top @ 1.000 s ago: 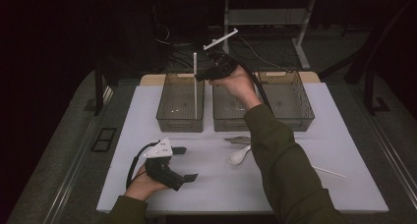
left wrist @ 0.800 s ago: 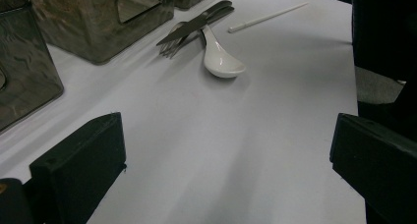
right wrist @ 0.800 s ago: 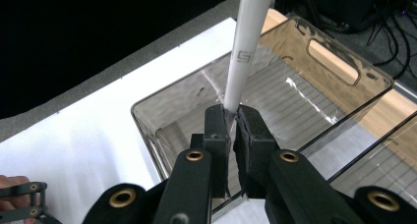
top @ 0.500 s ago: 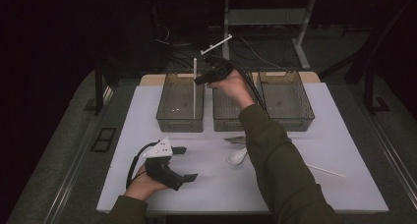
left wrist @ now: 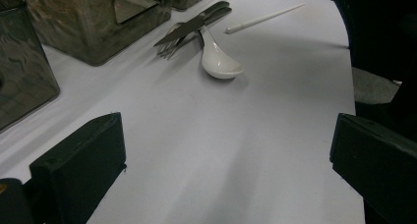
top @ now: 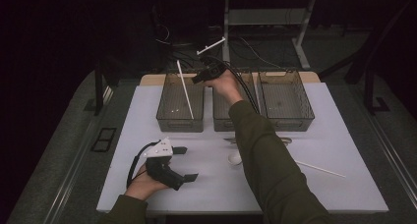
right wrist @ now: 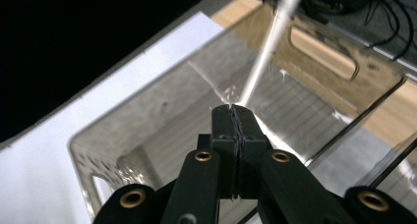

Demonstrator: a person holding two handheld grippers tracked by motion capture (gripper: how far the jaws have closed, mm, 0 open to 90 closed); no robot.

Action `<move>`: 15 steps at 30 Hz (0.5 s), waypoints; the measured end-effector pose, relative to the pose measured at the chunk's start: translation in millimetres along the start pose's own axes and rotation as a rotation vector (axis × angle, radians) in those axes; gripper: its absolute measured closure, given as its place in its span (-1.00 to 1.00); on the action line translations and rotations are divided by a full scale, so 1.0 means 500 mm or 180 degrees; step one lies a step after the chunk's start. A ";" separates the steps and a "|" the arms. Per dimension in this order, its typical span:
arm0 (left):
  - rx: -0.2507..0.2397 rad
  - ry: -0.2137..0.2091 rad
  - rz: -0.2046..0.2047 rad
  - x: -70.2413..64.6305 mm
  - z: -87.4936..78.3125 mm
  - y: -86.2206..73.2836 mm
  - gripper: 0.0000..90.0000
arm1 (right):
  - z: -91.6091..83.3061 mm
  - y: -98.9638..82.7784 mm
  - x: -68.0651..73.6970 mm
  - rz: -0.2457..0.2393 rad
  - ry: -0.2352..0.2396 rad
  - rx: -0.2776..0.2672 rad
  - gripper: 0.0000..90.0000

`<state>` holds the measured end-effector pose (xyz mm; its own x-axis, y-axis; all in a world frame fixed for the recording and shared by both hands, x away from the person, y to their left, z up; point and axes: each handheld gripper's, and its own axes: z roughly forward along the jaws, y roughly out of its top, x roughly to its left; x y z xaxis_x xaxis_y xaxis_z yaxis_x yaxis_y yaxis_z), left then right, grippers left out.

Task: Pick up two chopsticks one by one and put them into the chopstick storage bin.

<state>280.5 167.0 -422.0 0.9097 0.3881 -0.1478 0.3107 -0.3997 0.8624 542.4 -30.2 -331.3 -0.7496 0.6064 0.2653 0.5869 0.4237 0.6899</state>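
Note:
My right gripper (top: 194, 80) hovers over the left clear bin (top: 179, 122), shut on a white chopstick (top: 185, 92). Its jaws have just been closing, and the stick (right wrist: 268, 47) comes out of their tips. The chopstick leans, with its lower end down inside that bin (right wrist: 147, 135). At the table's front left, a hand holds my left gripper (top: 187, 163) low over the white mat, open with nothing between its jaws (left wrist: 226, 160). A second white chopstick (top: 319, 169) lies on the mat at the right.
A middle bin (top: 223, 125) and a right bin (top: 290, 122) stand beside the left one. A white spoon (left wrist: 219, 62), a fork and a knife (left wrist: 189, 30) lie mid-mat, near the right forearm (top: 265, 155). Cables and a stand sit behind the table.
The right hand has come down a little over the left bin. The chopstick has gone from upright to leaning. The left hand has stayed still.

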 end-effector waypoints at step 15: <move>0.0023 0.0007 0.0007 -0.003 0.002 0.000 -1.00 | -0.002 -0.022 0.016 -0.0136 0.0034 0.0068 0.73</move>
<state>279.5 165.4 -422.1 0.9097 0.3891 -0.1448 0.3106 -0.4064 0.8593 529.6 -30.5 -336.2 -0.7772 0.5803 0.2431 0.5606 0.4634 0.6863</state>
